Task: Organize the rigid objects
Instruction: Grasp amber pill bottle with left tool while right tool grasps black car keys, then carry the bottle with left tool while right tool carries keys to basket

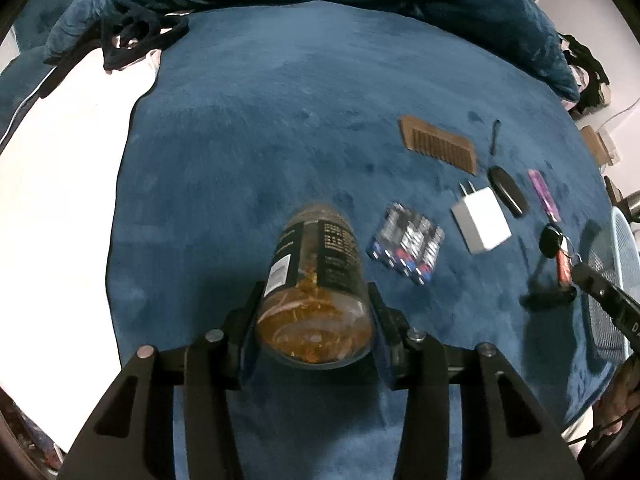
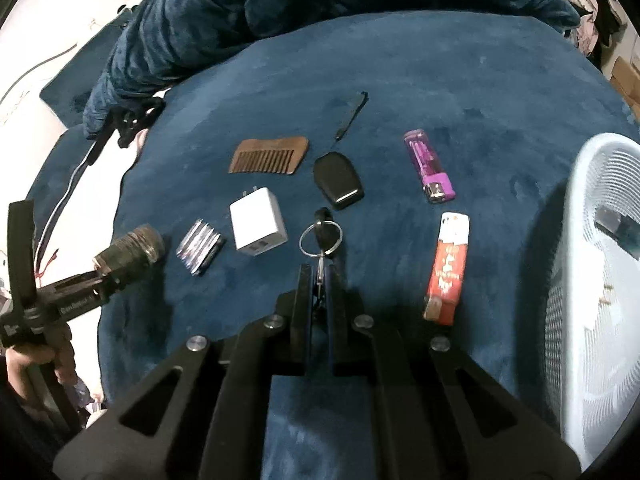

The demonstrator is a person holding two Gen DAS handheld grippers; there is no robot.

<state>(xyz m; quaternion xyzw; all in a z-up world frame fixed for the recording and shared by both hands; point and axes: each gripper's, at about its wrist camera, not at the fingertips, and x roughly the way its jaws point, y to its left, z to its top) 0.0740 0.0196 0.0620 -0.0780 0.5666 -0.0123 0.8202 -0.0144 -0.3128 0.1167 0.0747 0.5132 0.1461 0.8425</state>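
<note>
While the left gripper (image 1: 316, 320) clamps a clear, dark-labelled jar (image 1: 316, 276) of amber contents between its fingers, the right gripper (image 2: 319, 280) is pinched tight on a black key (image 2: 323, 227) with a ring, protruding ahead of its fingertips.

From my left camera the jar (image 1: 316, 284) fills the jaws, and its lid end points away, so I can't see the cap. Its label print is too small to read. The battery pack (image 1: 408, 249) is smeared with blur. At the right edge the basket (image 1: 624, 264) is cut off, and the right gripper (image 1: 576, 270) covers part of the key ring there. From my right camera the key (image 2: 323, 236) shows, but whatever hangs on its ring vanishes between the jaws. The basket's far side runs out of frame; a dark thing inside it I can't identify.
</note>
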